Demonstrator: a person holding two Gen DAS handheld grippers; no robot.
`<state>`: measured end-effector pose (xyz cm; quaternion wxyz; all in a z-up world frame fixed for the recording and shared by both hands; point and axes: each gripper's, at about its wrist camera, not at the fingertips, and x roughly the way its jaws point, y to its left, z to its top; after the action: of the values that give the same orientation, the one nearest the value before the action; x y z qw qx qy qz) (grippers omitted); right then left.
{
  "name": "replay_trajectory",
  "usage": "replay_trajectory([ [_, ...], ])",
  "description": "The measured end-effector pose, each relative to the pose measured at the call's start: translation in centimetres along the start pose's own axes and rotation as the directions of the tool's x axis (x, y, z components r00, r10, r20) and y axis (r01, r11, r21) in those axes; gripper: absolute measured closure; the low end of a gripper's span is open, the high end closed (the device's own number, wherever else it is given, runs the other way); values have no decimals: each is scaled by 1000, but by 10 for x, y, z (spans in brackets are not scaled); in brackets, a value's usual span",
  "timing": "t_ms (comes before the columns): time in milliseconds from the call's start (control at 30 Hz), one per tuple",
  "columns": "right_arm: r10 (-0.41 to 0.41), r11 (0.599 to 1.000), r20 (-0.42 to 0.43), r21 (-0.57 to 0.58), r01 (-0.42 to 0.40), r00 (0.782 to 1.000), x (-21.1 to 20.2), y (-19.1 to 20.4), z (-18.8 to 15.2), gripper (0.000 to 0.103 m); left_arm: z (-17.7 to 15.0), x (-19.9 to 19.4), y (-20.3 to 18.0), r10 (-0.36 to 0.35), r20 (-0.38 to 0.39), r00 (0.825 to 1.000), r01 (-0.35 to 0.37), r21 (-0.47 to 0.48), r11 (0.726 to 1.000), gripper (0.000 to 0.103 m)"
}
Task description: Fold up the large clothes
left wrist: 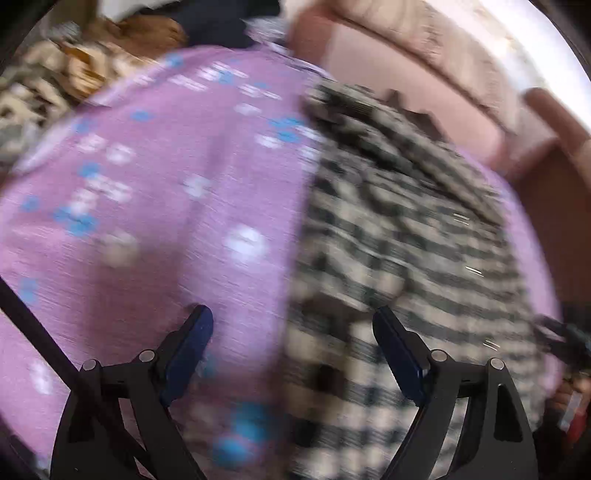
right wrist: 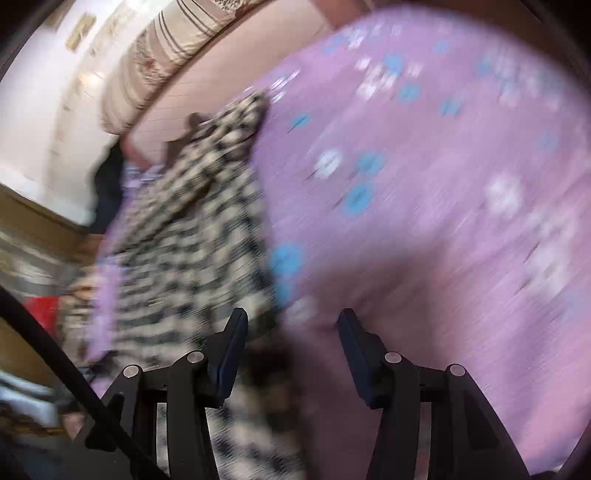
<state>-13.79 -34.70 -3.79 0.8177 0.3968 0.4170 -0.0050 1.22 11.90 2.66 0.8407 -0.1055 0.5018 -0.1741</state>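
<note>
A black-and-cream checked garment lies spread on a purple sheet with blue and white flowers. My left gripper hangs open over the garment's left edge, one finger above the sheet and the other above the checks, with nothing pinched. In the right wrist view the same checked garment runs up the left side and the purple sheet fills the right. My right gripper is open over the garment's near right edge, its pads clear of the cloth. Both views are smeared by motion.
A pink padded headboard runs behind the sheet. A heap of brown patterned cloth and a dark garment lie at the far left. A striped cushion rests along the pink edge. A black cable crosses the lower left.
</note>
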Motion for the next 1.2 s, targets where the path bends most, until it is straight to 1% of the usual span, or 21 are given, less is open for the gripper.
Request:
replay_trajectory([
  [67,118,991,-39,61,-115,992,10,-4,-14,47,-10,1,-7,-102,-26,994,102,-1,995,17],
  [100,149,987,-45,71,-145,988,13,-2,-21,47,-16,2,-11,-128,-33,991,128,5,992,17],
  [167,211,974,-38,89,-207,977,14,-1,-36,47,-29,0,-17,-173,-37,984,173,7,985,17],
  [267,302,946,-60,139,-292,951,16,-3,-53,47,-47,-8,-18,-228,-24,973,228,-15,974,18],
  [333,315,942,-62,142,-304,947,15,-2,-68,50,-55,-12,-18,-246,-12,969,245,-35,969,20],
  [433,327,939,-75,136,-315,942,13,1,-84,50,-66,-20,-22,-250,2,968,250,-51,967,24],
  [467,337,936,-91,139,-323,937,15,3,-93,50,-71,-22,-23,-246,8,969,246,-51,968,24],
  [533,330,941,-112,123,-317,937,15,5,-107,50,-77,-23,-28,-219,18,975,220,-38,975,24],
  [567,320,945,-116,105,-308,940,15,9,-113,50,-80,-25,-30,-201,19,979,202,-29,979,24],
  [667,259,966,-106,34,-257,960,13,24,-123,50,-86,-24,-39,-136,31,990,136,9,991,24],
  [700,239,971,-99,21,-238,966,14,27,-124,54,-88,-24,-41,-114,33,993,113,20,993,24],
  [733,213,977,-94,11,-213,972,15,29,-125,62,-90,-24,-45,-82,37,996,81,36,996,24],
  [767,185,983,-87,4,-186,979,15,31,-126,67,-92,-24,-50,-31,42,999,29,50,998,32],
  [800,166,986,-83,1,-166,983,16,32,-127,74,-93,-23,-52,22,45,999,-24,60,998,48],
  [833,144,990,-78,-3,-144,987,16,35,-128,82,-94,-23,-55,84,49,995,-87,71,994,56],
  [867,128,992,-75,-5,-129,989,17,37,-128,84,-94,-25,-54,126,53,991,-130,70,989,74],
  [900,119,993,-73,-7,-120,990,17,40,-128,87,-94,-27,-50,129,52,990,-132,51,990,90],
  [933,111,994,-70,-11,-112,991,17,44,-126,90,-93,-31,-45,111,48,993,-113,24,993,94],
  [967,103,994,-70,-23,-105,992,16,49,-126,91,-92,-35,-37,74,43,996,-74,-17,997,95],
  [1067,91,992,-60,-80,-95,994,8,68,-126,93,-94,-49,-22,6,45,999,-2,-100,995,96],
  [1200,91,984,-49,-147,-97,995,-10,83,-125,93,-106,-71,-19,-28,71,997,37,-126,991,98],
])
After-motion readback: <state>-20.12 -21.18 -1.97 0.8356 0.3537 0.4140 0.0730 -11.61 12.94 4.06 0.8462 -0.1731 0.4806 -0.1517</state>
